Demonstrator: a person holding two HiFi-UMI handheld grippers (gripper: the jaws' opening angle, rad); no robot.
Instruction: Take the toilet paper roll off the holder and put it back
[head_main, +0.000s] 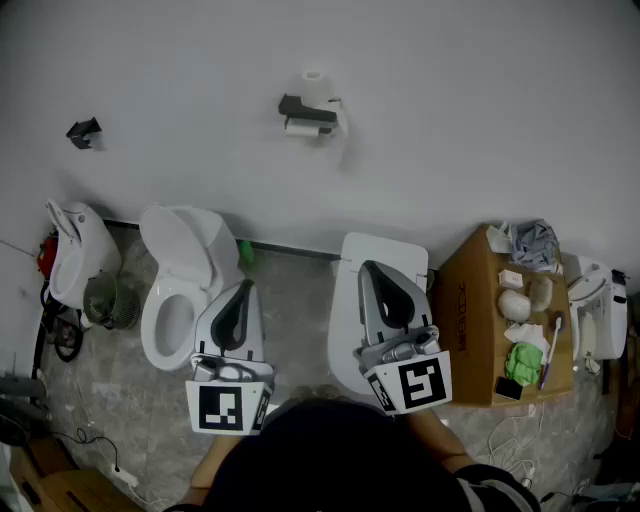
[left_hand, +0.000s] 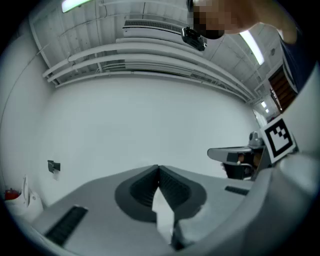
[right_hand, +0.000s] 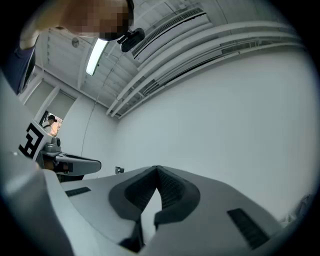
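Observation:
On the white wall, in the head view, a black holder (head_main: 303, 108) carries a white toilet paper roll (head_main: 302, 128) under its shelf; a second white roll (head_main: 317, 87) stands on top. Both grippers hang well below it, in front of the toilets and apart from the rolls. My left gripper (head_main: 245, 287) is shut with nothing between its jaws, its ribbed pads meeting at the tip (left_hand: 159, 167). My right gripper (head_main: 368, 266) is likewise shut and empty (right_hand: 157, 169). Neither gripper view shows the holder, only bare wall and ceiling.
A white toilet (head_main: 180, 290) stands behind the left gripper and a second white fixture (head_main: 385, 250) behind the right. A cardboard box (head_main: 480, 320) with small items is at right. A urinal (head_main: 75, 250), a small fan (head_main: 100, 298) and a black wall fitting (head_main: 84, 131) are at left.

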